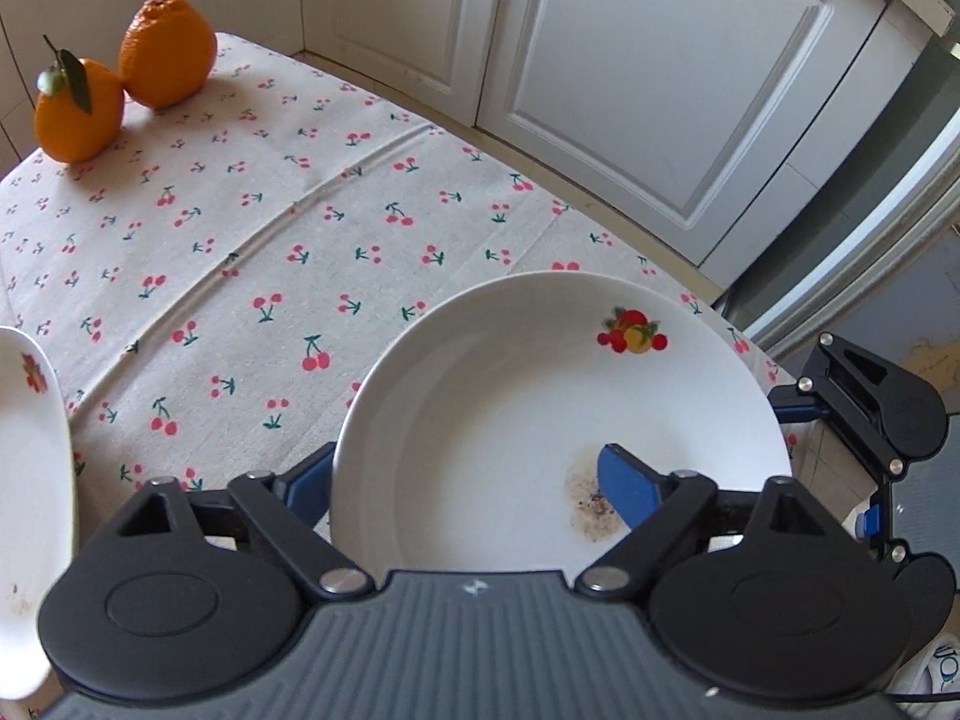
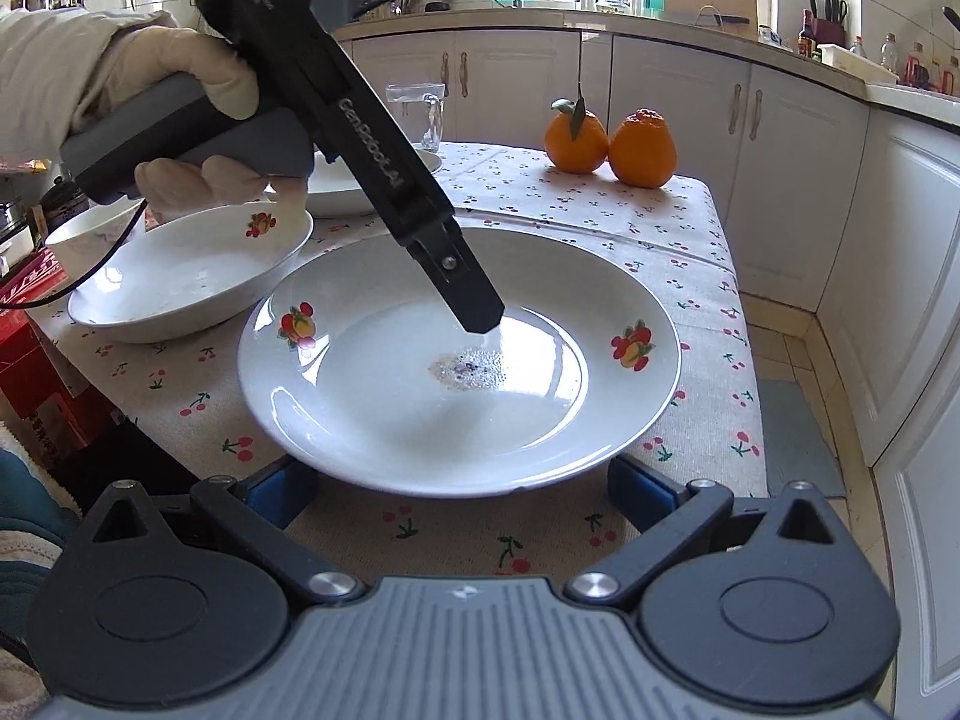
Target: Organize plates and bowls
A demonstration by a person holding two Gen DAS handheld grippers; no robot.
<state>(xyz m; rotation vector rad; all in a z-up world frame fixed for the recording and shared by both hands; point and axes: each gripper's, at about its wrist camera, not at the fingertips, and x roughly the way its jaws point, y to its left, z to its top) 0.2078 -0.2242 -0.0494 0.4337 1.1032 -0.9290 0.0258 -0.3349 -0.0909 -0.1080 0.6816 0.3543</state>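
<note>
Only the right wrist view shows the gloved hand holding the left gripper, a white bowl beside the plate and a clear glass behind. From the left wrist view, the left jaws straddle the plate's near rim, 1 blue finger inside by a brown stain, not visibly clamped. Glossy, round and fruit-printed, the plate sits on the bench's cherry-print cloth near 2 dimpled oranges, white cabinets behind, while the right gripper waits with jaws wide at its near edge.
</note>
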